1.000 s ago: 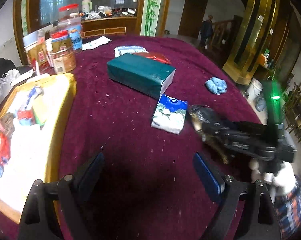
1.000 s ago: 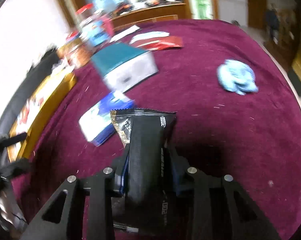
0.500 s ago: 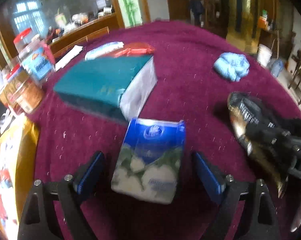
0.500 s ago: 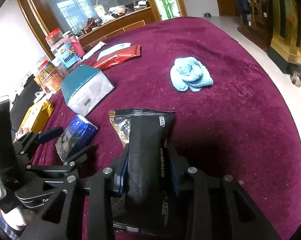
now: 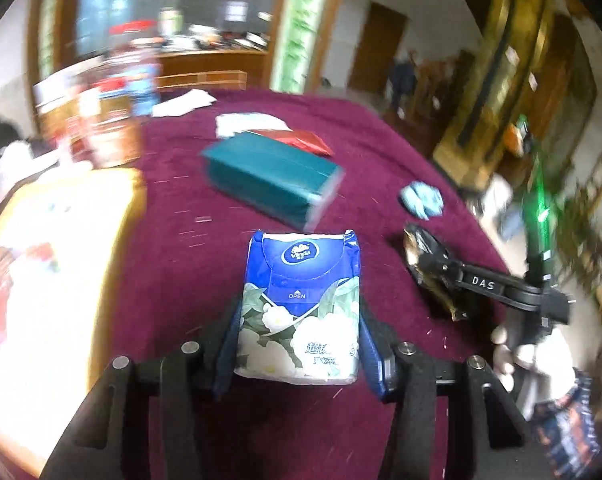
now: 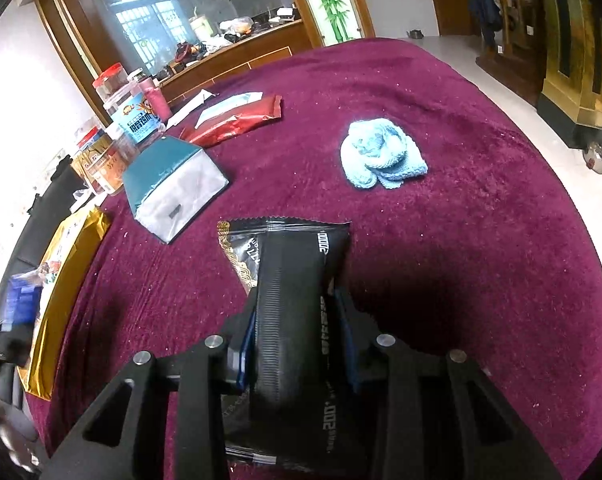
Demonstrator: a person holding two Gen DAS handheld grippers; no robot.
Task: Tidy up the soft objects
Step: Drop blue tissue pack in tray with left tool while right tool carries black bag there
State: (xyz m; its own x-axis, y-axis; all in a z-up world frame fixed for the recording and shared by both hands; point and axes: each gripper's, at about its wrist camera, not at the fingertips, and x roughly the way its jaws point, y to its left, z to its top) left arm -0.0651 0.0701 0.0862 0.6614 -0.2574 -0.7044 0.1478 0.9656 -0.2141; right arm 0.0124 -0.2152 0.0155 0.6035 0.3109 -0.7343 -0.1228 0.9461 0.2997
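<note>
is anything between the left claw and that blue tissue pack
Nothing visible. The blue tissue pack already sits between the left claw's fingers, which are closing, their blue pads flanking its sides with no other object between. The teal box lies beyond it on the table.

Plush maroon cloth (image 6: 481,208) covers the tabletop, flecked with pale lint.

A glossy plastic-wrapped tissue pack (image 5: 301,308) sits between matt black gripper arms with smooth blue pads (image 5: 371,356); a shiny black foil pouch (image 6: 293,300) catches light, a blue knitted cloth (image 6: 381,154) looks soft and ribbed, and a red foil wrapper (image 6: 237,122) near the far edge gleams beside clear plastic jars (image 6: 137,120).
</note>
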